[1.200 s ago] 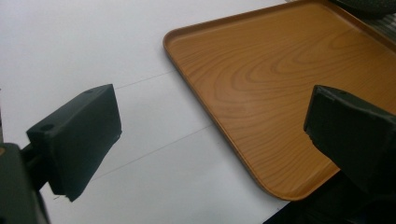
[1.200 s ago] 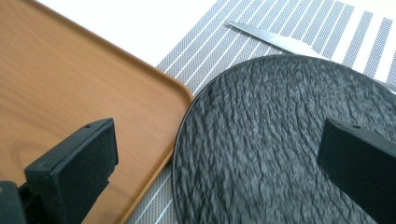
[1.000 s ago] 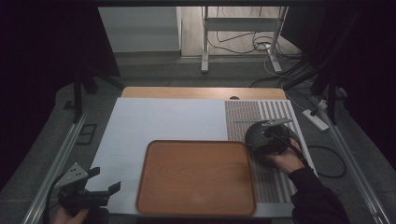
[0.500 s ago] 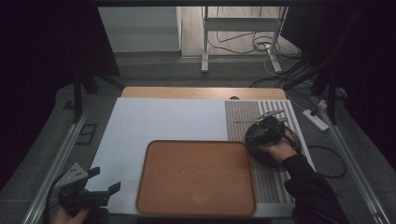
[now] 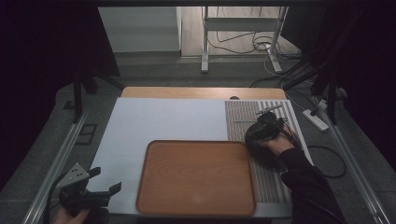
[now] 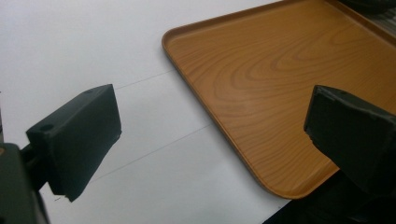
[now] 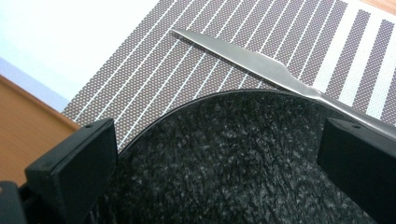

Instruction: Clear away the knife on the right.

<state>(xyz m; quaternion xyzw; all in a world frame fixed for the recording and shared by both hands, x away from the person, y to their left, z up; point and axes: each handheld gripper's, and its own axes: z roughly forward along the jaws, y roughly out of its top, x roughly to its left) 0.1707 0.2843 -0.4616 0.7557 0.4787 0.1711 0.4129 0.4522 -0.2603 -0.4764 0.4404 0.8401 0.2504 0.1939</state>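
My right gripper (image 7: 215,154) stands open over a black, rough-textured round dish (image 7: 224,158), one jaw on each side of it. Just beyond the dish's rim a steel knife (image 7: 261,65) lies slanted on the striped placemat (image 7: 187,60). From above, the right gripper (image 5: 262,129) sits at the middle of the placemat (image 5: 271,182), right of the wooden tray (image 5: 196,177). My left gripper (image 5: 105,180) is open at the table's near left corner. Its jaws (image 6: 215,135) frame the tray's near left corner (image 6: 261,93) with nothing between them.
A white mat (image 5: 159,121) covers the table's left and centre. A second piece of cutlery (image 5: 268,110) lies at the placemat's far end. Metal rails run along both table sides, and a power strip (image 5: 317,120) lies off to the right.
My right gripper has edged a little farther from the person along the placemat. The left gripper has barely moved.
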